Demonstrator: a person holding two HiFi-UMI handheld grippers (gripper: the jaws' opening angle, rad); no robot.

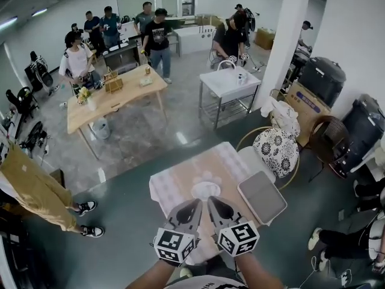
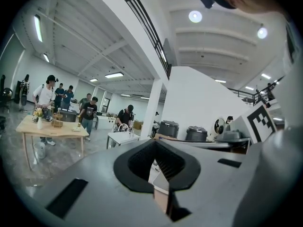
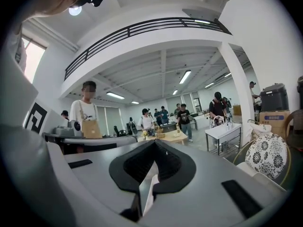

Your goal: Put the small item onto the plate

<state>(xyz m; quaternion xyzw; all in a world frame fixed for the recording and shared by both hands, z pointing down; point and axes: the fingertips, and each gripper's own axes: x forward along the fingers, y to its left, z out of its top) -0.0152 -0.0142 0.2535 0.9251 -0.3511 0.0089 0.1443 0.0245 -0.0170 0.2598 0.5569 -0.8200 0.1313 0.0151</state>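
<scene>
Holding both low over the bench (image 1: pixel 171 188), I see the left gripper (image 1: pixel 195 204) and right gripper (image 1: pixel 212 201) with fingers closed together, empty; the white plate (image 1: pixel 206 190) lies just beyond their tips.

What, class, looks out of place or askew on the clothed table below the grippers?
Nothing looks spilled or broken. The grey tray sits turned at an angle at the right edge of the cloth, not squared with it. What shows of the white plate is bare.

Both forearms (image 1: pixel 153 273) reach forward, left gripper (image 1: pixel 194 205) and right gripper (image 1: pixel 213 202) side by side, fingers (image 2: pixel 137 167) closed.
</scene>
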